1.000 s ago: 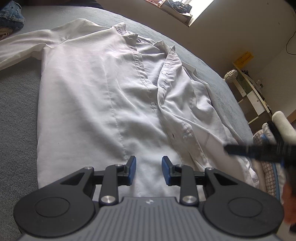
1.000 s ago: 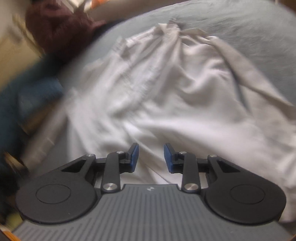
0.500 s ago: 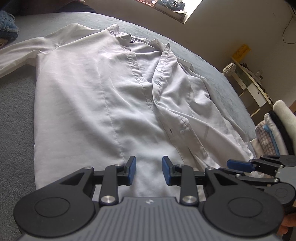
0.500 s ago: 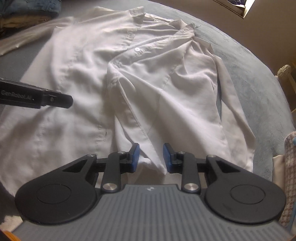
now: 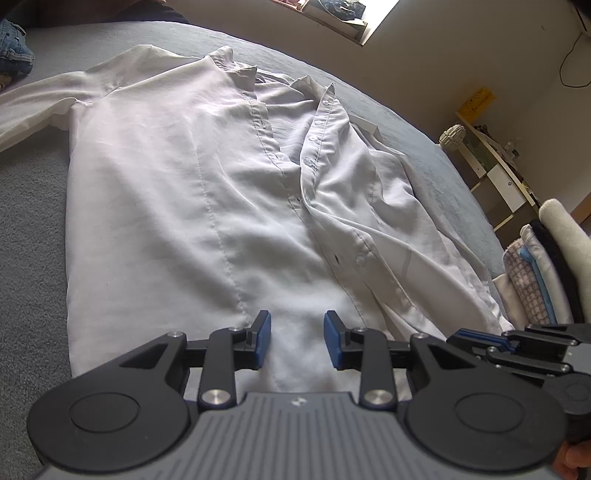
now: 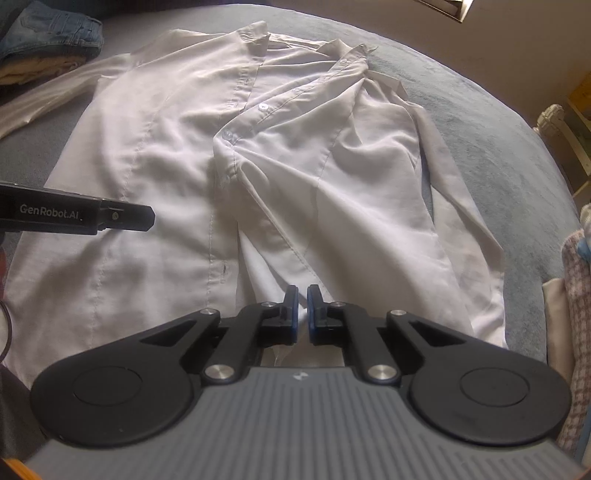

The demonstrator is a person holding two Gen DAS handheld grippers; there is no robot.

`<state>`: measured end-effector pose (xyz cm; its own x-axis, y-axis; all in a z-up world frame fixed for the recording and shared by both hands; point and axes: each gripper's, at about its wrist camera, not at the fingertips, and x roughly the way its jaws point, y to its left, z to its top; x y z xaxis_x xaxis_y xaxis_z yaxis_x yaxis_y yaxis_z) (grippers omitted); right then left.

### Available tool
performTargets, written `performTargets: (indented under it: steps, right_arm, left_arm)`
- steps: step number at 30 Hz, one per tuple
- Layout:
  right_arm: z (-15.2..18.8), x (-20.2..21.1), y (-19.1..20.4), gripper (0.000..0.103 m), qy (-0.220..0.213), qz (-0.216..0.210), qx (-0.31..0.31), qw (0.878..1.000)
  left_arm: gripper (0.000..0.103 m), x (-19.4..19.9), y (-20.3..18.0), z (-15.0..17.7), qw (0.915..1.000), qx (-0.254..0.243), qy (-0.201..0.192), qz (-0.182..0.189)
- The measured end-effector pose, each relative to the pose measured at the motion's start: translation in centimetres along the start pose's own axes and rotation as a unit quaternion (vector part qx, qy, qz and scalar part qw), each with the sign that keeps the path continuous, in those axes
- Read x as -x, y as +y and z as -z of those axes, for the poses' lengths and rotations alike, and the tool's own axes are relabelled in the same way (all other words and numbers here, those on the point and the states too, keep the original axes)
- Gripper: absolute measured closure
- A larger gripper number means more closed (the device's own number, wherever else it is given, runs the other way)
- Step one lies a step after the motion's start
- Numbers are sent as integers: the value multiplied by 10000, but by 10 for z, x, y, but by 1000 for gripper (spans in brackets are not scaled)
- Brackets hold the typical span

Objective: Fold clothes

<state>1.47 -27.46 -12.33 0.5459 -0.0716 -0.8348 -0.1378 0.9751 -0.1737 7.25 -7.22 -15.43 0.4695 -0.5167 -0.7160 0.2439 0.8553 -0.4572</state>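
White shirt (image 5: pixel 207 206) spread over grey bed (image 5: pixel 26 229), covers most of middle. Bare bed strip left of shirt, open for pass. Bare strip also right of shirt sleeve (image 6: pixel 454 206). Folded jeans (image 6: pixel 51 33) block far left corner. Stack of folded clothes (image 5: pixel 543 273) stands at right edge, near shirt hem. Left gripper (image 6: pixel 125 218) hangs over shirt left half.

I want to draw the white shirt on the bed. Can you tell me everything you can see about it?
The white button-up shirt lies spread front up and unbuttoned on the grey bed cover, collar farthest from the cameras. It looks thin, soft and wrinkled. One front panel lies flat; the other is rumpled, with small white buttons along its edge. One sleeve stretches out sideways; the other lies alongside the body. The right gripper, nearly closed, is at its bottom hem; the open left gripper is over the hem.
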Motion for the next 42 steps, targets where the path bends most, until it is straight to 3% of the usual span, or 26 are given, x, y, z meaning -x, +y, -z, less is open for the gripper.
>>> performTargets:
  steps: [17, 22, 26, 28, 34, 37, 40, 42]
  right_arm:
    - [6, 14, 22, 99, -12, -162, 6, 9999]
    - [9, 20, 26, 98, 5, -613, -36, 9981]
    - [13, 26, 24, 98, -33, -1183, -198, 9928]
    - [15, 31, 16, 97, -90, -1271, -425, 9909]
    - [21, 17, -36, 96, -139, -504, -975, 9939]
    - [26, 5, -40, 91, -102, -200, -494, 9985]
    - [31, -1, -35, 80, -76, -151, -12, 9999]
    - [34, -4, -32, 79, -96, -97, 241, 9996]
  left_arm:
    - [71, 5, 7, -5, 9997, 168, -83, 134]
    - [71, 7, 16, -8, 9975, 520, -91, 464]
    - [71, 4, 17, -6, 9961, 580, -55, 657]
    - [71, 4, 14, -6, 9953, 573, -61, 779]
    - [71, 0, -1, 0, 9943, 307, 5, 1020]
    - [71, -4, -7, 5, 9949, 157, 116, 986]
    - [71, -8, -12, 8, 9953, 15, 177, 947]
    - [71, -11, -15, 9, 9954, -54, 209, 937]
